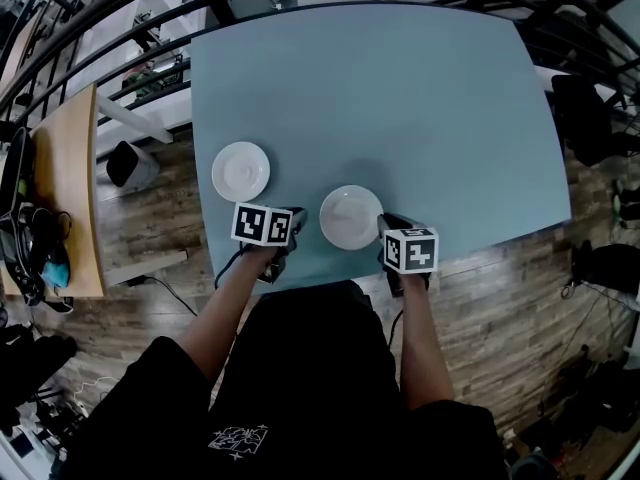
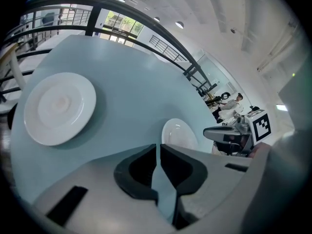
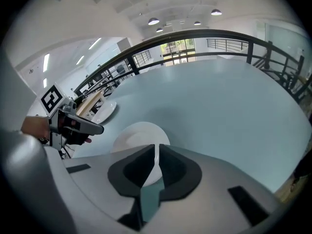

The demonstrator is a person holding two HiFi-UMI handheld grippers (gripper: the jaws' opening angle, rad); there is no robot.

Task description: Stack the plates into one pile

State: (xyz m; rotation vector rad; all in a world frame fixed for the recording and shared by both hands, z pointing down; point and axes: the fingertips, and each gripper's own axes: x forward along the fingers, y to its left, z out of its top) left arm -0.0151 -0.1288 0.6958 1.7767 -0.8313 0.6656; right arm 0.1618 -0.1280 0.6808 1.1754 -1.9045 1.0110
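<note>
Two white plates lie on the blue-grey table [image 1: 400, 98]. The left plate [image 1: 240, 171] [image 2: 59, 107] [image 3: 103, 111] sits alone near the table's left edge. The right plate [image 1: 351, 217] [image 2: 179, 134] [image 3: 139, 135] is near the front edge. My right gripper [image 1: 385, 222] [image 3: 156, 152] is at that plate's near right rim, its jaws shut on the rim, which shows white between them. My left gripper [image 1: 298, 215] [image 2: 158, 150] hovers over bare table between the two plates, its jaws drawn together with nothing in them.
The table's front edge [image 1: 330, 273] runs just under both grippers, with wooden floor beyond. A wooden desk [image 1: 65, 183] with dark gear stands at the far left, a black railing [image 1: 120, 28] curves behind the table, and a dark bin [image 1: 130, 163] stands by the left edge.
</note>
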